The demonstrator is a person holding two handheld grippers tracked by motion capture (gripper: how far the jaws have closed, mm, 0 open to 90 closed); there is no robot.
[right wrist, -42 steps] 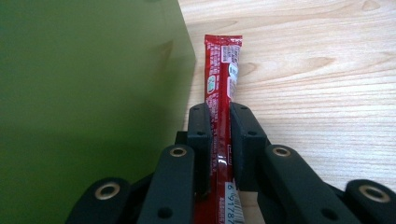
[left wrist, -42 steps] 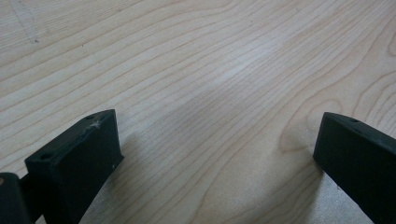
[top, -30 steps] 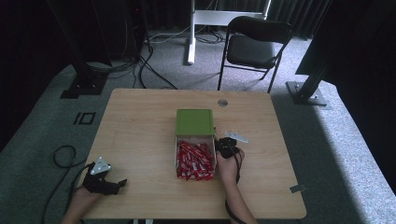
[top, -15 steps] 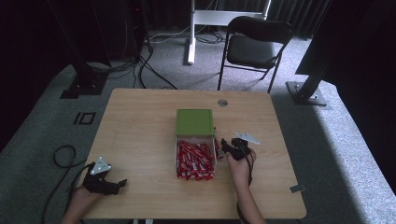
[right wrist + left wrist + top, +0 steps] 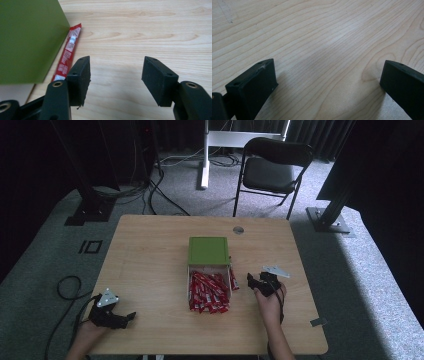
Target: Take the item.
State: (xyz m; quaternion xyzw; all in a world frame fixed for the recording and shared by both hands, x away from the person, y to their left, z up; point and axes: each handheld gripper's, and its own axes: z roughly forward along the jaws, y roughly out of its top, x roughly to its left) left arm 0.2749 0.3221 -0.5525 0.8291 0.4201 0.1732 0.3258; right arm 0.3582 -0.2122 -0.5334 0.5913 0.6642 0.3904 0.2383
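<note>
Grippers lay apart on a wooden table [image 5: 150, 255], both with jaws spread and holding nothing.

From the high view, the left gripper [image 5: 131, 315] sat near the table's front left corner in the person's left hand [image 5: 89, 330], well away from everything else; its own view showed bare wood grain between two widely parted jaws. The right gripper [image 5: 250, 280] sat just right of the box [image 5: 208, 251], a green lid standing open behind a tray heaped with red sachets [image 5: 207, 291]. One loose sachet [image 5: 232, 279] lay on the table along the tray's right side, between tray and right gripper. In the right gripper view, that sachet ran beside the green wall [image 5: 27, 40], just left of the left jaw, not between the jaws, which gaped over bare wood.
</note>
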